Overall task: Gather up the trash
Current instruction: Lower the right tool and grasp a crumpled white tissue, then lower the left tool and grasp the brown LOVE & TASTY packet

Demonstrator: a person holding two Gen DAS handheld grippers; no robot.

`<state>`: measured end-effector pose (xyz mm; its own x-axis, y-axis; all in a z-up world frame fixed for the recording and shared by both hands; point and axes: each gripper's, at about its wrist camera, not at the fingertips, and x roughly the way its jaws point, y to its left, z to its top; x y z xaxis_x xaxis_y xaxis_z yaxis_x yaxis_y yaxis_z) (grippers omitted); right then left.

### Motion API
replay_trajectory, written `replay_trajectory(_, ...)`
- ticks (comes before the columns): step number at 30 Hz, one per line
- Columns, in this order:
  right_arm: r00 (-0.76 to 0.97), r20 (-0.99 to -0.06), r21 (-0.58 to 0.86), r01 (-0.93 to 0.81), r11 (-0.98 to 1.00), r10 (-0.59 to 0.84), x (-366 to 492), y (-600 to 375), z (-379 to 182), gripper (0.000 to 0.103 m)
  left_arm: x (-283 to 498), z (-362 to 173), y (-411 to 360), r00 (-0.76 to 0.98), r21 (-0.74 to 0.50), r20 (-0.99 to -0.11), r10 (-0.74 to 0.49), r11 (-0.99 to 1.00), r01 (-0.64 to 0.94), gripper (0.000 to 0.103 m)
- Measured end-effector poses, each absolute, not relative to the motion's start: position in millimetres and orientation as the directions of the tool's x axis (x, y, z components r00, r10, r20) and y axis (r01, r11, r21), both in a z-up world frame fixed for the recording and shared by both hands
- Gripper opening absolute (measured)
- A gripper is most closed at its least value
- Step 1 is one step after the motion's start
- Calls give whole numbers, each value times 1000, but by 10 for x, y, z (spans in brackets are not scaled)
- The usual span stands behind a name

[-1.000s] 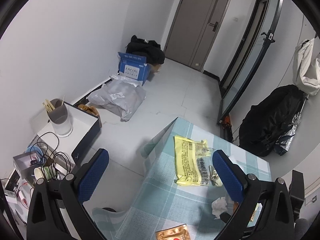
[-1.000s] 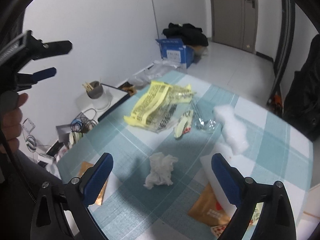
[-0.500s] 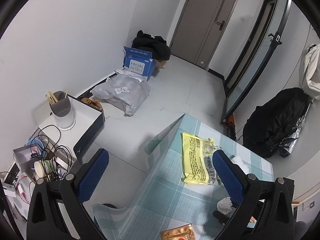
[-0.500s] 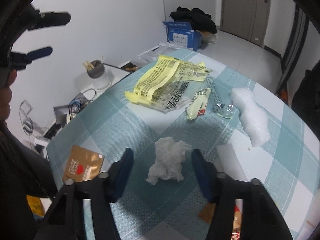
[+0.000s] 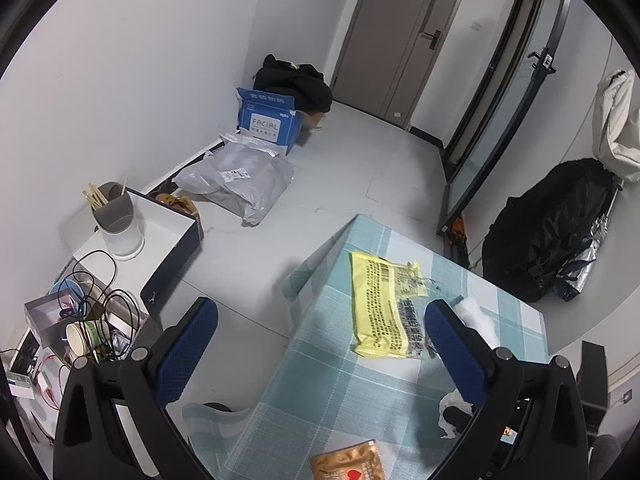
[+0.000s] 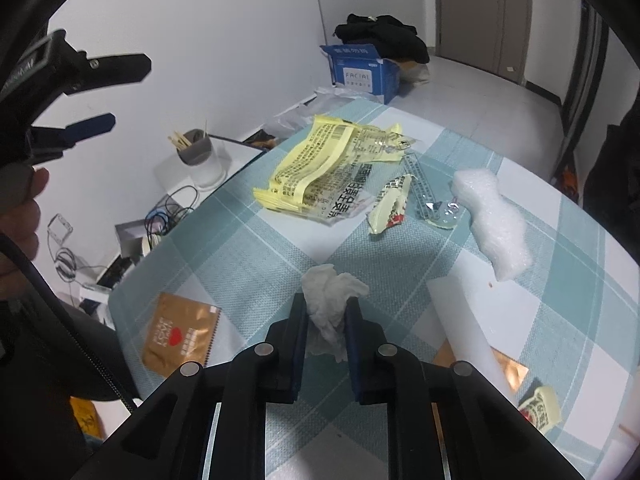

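Note:
My right gripper [image 6: 326, 312] is shut on a crumpled white tissue [image 6: 330, 300] on the checked tablecloth [image 6: 260, 248]. The tissue also shows in the left wrist view [image 5: 450, 412], partly hidden behind the left gripper's right finger. My left gripper [image 5: 320, 344] is open and empty, held high above the table's left edge; it also shows in the right wrist view [image 6: 116, 92]. Other trash lies on the table: a yellow plastic bag [image 6: 320, 168] [image 5: 380, 312], a small torn wrapper [image 6: 390, 208], a clear blister strip [image 6: 428, 200], a white foam piece [image 6: 492, 224] and a brown sachet [image 6: 180, 332] [image 5: 348, 460].
A white slab [image 6: 464, 320] and more wrappers [image 6: 540, 404] lie at the table's right front. On the floor stand a blue box [image 5: 268, 120], a grey mailer bag [image 5: 240, 180], a low white table with a cup [image 5: 116, 220] and tangled cables [image 5: 88, 308]. A black coat [image 5: 548, 228] hangs right.
My right gripper moved forward and down and closed from wide open onto the tissue. My left gripper rose and drew back from the table, staying open.

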<state>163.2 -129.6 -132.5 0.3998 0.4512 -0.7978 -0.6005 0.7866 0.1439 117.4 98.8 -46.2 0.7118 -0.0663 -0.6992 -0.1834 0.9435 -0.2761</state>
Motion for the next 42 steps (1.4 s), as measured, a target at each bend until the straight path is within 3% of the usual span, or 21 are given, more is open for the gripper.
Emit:
replay_trajectory(20, 546, -686, 228, -467, 855, 481, 1416, -2339, -800, 16, 1246, -654, 201, 588, -253, -780, -216, 967, 20, 102)
replay_trajectory(28, 621, -621, 254, -416, 873, 477, 1335, -2779, -544, 16, 1134, -740, -156, 523, -189, -823, -221, 975, 116, 102)
replay_trajectory(42, 627, -574, 306, -431, 849, 526, 1238, -2901, -382, 16, 746, -1005, 214, 380, -99, -921, -81, 995, -27, 102)
